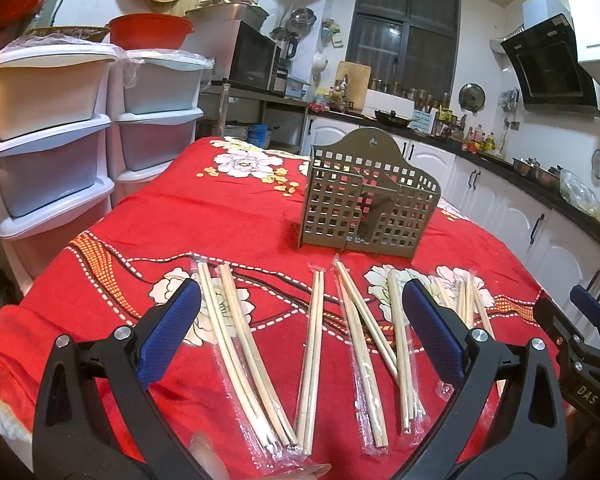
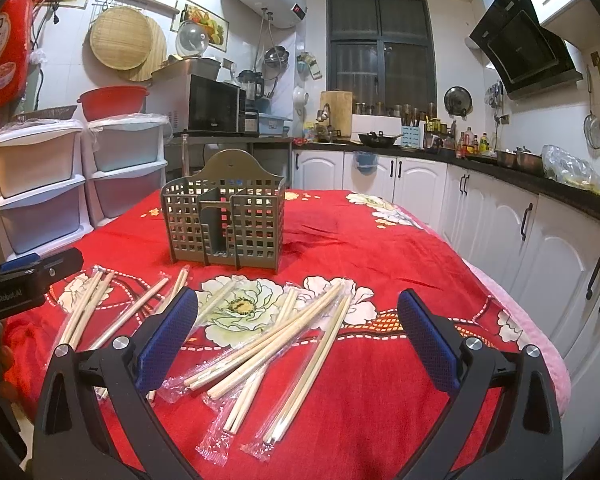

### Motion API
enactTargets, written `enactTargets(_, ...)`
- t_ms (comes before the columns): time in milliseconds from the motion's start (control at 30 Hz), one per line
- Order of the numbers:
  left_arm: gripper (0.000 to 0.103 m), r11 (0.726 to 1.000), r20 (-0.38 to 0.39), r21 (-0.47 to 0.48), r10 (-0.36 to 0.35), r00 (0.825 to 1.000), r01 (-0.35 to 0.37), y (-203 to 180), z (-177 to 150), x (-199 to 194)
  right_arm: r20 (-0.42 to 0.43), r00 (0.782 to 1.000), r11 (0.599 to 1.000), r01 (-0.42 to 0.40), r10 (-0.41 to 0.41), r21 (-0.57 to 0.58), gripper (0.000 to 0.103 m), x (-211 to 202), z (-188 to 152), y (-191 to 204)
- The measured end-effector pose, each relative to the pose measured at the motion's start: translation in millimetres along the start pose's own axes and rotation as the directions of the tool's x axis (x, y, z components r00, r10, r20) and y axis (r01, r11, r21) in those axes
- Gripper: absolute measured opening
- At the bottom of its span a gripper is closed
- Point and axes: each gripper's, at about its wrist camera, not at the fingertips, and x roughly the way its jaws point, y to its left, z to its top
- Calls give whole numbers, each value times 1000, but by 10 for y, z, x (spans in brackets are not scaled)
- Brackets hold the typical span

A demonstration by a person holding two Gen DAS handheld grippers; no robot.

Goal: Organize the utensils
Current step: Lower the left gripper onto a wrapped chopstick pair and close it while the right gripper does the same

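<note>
- A table under a red flowered cloth point(image 1: 236, 216) holds many wrapped pairs of chopsticks point(image 1: 312, 360), spread in a loose row along the near edge.
- A grey slotted holder point(image 1: 366, 200) stands upright farther back, apart from them; nothing shows inside it.
- The left tongs point(image 1: 300, 312) hover over the chopsticks, released and empty.
- The right tongs point(image 2: 298, 316) are likewise wide open, holding nothing.
- The job looks to be at its start — next, one gripper must lower and pinch a single wrapped pair.

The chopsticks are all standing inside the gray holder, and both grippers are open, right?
Not quite. The wrapped chopsticks lie on the red tablecloth in front of the gray holder, as the right wrist view shows. Both hand-held grippers, left and right, are open.
</note>
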Motion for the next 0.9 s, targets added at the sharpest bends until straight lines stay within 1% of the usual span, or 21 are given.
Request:
enactTargets(367,93,1000,-2,-3,1,1000,-1,-22,-10,-39,-19,1000,1000,-7,7,-8,97,21,-23,47)
enactTargets(700,93,998,-23,-31,53,998,-53,170,31,34,-89,995,999,-34,33,-10,97,285,51,13)
enactTargets(800,93,997,-38,-46,66,997,-67,257,60,81,-123,991,999,-45,44,-4,97,391,69,-8)
enactTargets(900,93,996,-69,-61,66,995,-70,347,85,157,-156,986,999,-52,51,0,97,507,90,-33)
